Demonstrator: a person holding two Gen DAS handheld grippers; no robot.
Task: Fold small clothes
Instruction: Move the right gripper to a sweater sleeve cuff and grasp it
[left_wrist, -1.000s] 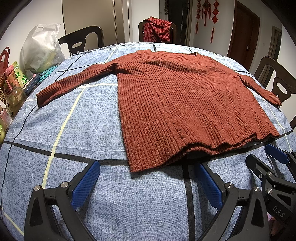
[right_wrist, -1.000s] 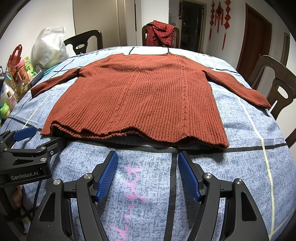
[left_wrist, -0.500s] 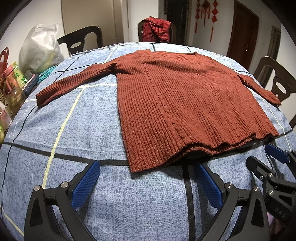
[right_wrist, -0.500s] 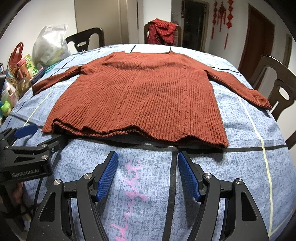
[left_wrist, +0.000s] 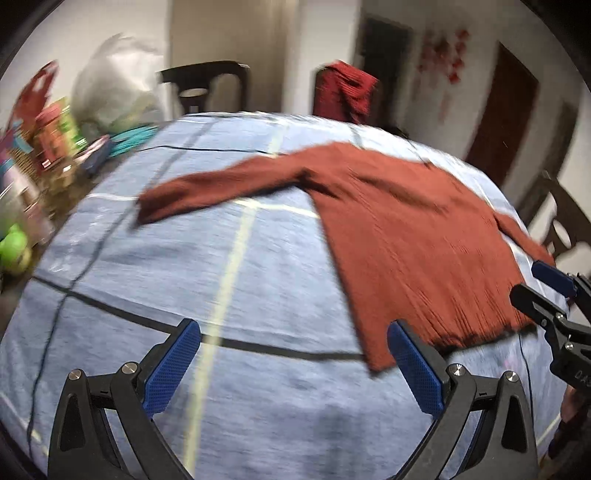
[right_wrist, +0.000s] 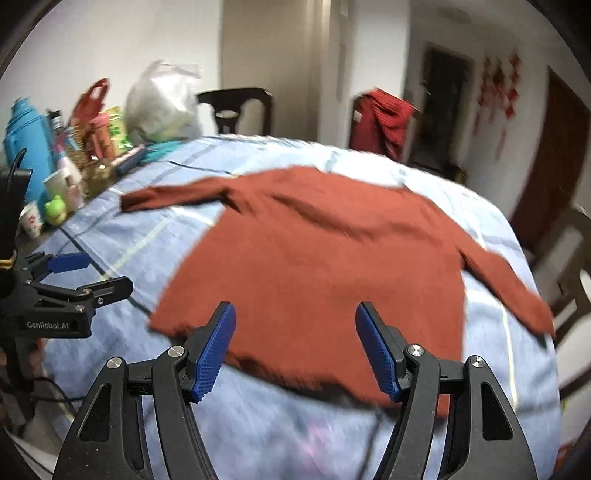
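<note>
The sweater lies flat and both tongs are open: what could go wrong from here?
1. The left sleeve ends close to the cups and bottles at the table edge; a wide swing there might knock them.
2. Both views are motion-blurred, so the right tongs may pinch the hem off target.

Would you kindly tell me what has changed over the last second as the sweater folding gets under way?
Both grippers swung leftward, blurring the views: the left gripper now faces bare tablecloth beside the hem, and the right gripper has advanced over the sweater's hem. Nothing was grasped; both jaws remain wide open. The sweater still lies flat, sleeves spread.
</note>
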